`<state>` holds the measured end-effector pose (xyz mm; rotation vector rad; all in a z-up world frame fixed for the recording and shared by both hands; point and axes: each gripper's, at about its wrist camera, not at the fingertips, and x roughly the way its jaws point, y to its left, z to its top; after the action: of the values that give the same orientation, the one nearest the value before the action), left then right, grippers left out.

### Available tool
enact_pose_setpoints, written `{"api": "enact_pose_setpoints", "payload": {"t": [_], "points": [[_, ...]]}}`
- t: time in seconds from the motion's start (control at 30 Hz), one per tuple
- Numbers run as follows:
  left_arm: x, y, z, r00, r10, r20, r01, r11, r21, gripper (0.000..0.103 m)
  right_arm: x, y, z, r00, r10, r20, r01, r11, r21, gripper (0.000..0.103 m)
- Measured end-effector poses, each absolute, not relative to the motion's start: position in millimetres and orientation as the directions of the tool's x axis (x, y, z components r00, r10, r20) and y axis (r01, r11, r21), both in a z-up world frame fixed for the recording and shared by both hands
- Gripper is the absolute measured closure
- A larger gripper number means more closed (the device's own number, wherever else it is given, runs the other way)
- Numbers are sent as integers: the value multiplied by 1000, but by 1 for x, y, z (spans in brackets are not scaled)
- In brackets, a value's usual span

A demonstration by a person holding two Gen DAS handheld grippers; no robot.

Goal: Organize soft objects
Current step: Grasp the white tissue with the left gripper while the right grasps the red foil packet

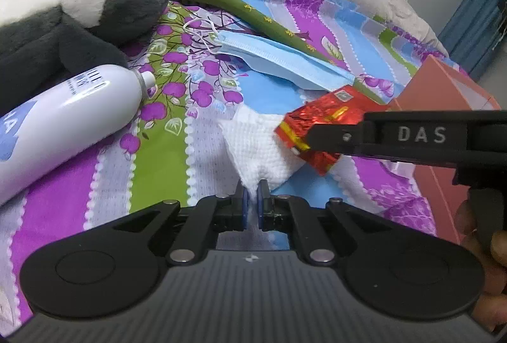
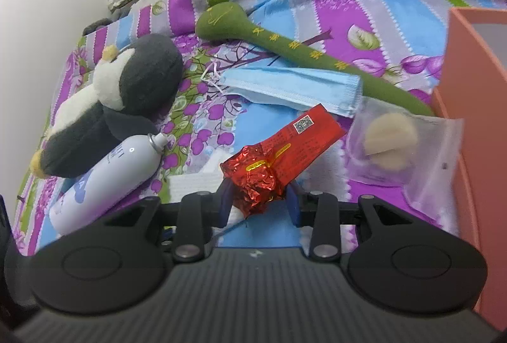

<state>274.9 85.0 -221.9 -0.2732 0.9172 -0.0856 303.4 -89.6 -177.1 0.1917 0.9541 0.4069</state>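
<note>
Left gripper [image 1: 252,195] pinched on white cloth [image 1: 253,146], right gripper [image 2: 260,200] clamping red packet [image 2: 279,152], mask [image 2: 291,87] beyond fingertips.

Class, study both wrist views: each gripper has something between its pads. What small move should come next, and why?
Probably lift both a little. The left gripper is shut on the white cloth, and the right gripper has the crumpled end of the red packet between its pads. The packet lies over the cloth, so raising them apart should free each for the orange box.

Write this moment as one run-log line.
left gripper: shut on white cloth | right gripper: around red foil packet | pink box: nearby
</note>
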Motion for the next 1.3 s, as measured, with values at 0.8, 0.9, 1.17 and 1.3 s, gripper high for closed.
{"api": "enact_pose_setpoints", "payload": {"t": [0.8,0.9,1.17,1.3], "points": [[172,62,-147,669,-174,-722,-56,958,-282,96,199,-132,-120,579,366,-728,-254,930,266,71],[158,57,-133,686,-176,-706,-46,958,-284,96,185,-138,-111,595,361,-718,-255,932,258,77],[138,51,-142,666,-177,-725,-63,954,-292,96,163,-142,-130,574,347,-742,-253,936,243,78],[130,56,-156,644,-164,-747,-93,953,-289,96,158,-145,-148,537,363,-761,-263,930,258,76]]}}
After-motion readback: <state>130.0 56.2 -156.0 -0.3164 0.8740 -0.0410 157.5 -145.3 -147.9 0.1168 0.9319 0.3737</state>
